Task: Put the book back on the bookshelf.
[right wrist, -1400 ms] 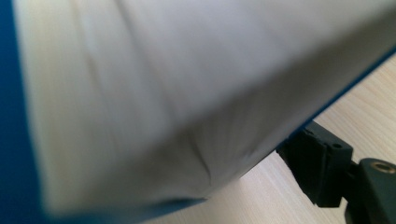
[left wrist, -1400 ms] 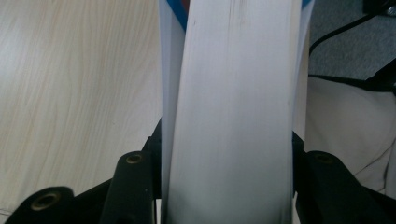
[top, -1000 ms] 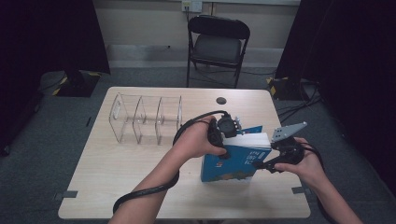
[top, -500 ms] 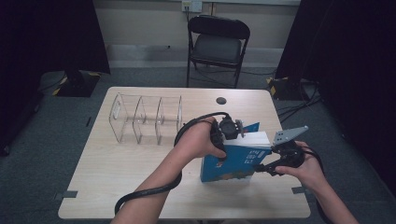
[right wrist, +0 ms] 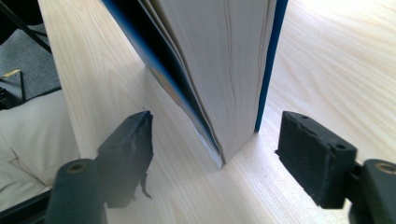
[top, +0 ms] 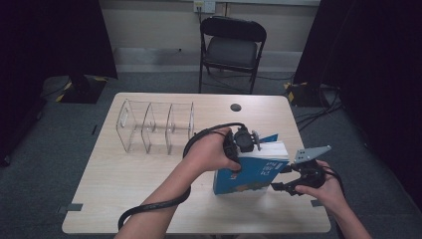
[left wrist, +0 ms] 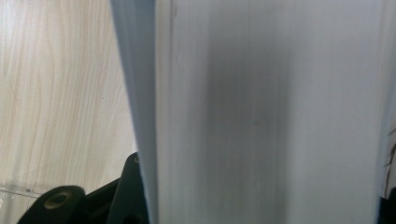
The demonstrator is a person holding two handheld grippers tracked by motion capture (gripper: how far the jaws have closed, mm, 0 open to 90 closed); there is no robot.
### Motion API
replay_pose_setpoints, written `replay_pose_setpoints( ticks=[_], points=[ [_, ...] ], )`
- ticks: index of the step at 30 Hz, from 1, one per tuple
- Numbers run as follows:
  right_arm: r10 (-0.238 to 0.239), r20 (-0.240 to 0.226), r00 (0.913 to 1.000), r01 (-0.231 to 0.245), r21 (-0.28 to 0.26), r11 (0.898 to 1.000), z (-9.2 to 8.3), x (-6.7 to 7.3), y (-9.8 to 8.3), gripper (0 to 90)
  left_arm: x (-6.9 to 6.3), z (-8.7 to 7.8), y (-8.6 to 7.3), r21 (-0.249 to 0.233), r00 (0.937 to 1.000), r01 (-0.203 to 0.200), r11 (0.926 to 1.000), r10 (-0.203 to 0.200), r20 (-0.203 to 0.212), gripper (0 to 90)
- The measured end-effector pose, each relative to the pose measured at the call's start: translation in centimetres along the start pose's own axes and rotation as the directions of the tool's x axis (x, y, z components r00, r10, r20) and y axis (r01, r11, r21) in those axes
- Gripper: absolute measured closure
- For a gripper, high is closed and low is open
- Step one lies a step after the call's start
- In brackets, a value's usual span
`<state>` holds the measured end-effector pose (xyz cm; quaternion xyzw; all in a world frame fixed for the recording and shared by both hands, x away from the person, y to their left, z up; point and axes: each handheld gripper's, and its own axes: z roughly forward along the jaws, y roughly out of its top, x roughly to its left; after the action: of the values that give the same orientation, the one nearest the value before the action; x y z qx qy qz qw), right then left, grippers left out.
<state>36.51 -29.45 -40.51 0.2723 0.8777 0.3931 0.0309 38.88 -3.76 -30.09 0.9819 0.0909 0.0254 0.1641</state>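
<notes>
Evidently the thick blue-covered paperback book (top: 251,172) is standing upright on its bottom edge on the pale wooden table (top: 124,194), right of the clear acrylic three-slot file rack (top: 154,127), and it is not yet in any slot. The left gripper (top: 244,144) is reaching over the book's top from the rack side; its jaws have just been closing with the white page block (left wrist: 261,112) between them, apparently pinching it (the pads themselves are hidden). The right gripper (right wrist: 215,154) is sitting on the book's far side from the rack, jaws spread and just opened wider, flanking the lower corner without touching. Lifting and slotting seem to remain. The right gripper view is showing the near cover splaying from the pages, which the high view is not resolving.
</notes>
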Motion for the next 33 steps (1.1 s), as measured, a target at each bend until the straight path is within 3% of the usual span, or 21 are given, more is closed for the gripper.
replay_pose_setpoints(
  ticks=[9,12,18,22,25,27,33],
  points=[
    [0.004,-0.002,1.0000,-0.004,0.019,1.000,1.2,-0.2,-1.2,17.2,0.4,-0.4,-0.7,-0.008,0.9979,0.065,0.9978,-0.065,0.000,61.4],
    [0.008,-0.005,1.0000,-0.008,0.007,1.000,1.4,-0.3,-1.4,17.1,0.6,-0.8,-1.2,0.001,0.9948,0.102,0.9948,-0.102,0.005,61.5],
    [0.029,0.017,0.9994,-0.030,0.036,0.999,2.8,-0.4,-2.4,17.1,1.1,-1.5,-2.3,0.018,0.9874,0.158,0.9872,-0.158,-0.005,61.6],
    [0.028,0.034,0.9990,-0.030,0.053,0.998,4.1,-0.3,-3.1,17.1,1.5,-1.8,-3.1,0.020,0.9875,0.157,0.9874,-0.157,-0.018,61.6],
    [0.031,0.048,0.9984,-0.034,0.055,0.998,4.9,-0.3,-3.6,17.1,1.6,-1.8,-3.6,0.009,0.9840,0.178,0.9840,-0.178,-0.002,61.5],
    [0.035,0.059,0.9976,-0.038,0.056,0.998,5.3,-0.3,-3.9,16.8,1.7,-1.8,-3.8,0.011,0.9886,0.151,0.9885,-0.150,-0.009,61.3],
    [0.034,0.125,0.9916,-0.040,0.047,0.998,6.1,0.0,-4.9,16.6,1.5,-1.7,-4.2,0.011,0.9923,0.123,0.9923,-0.123,-0.012,60.8]
  ],
)
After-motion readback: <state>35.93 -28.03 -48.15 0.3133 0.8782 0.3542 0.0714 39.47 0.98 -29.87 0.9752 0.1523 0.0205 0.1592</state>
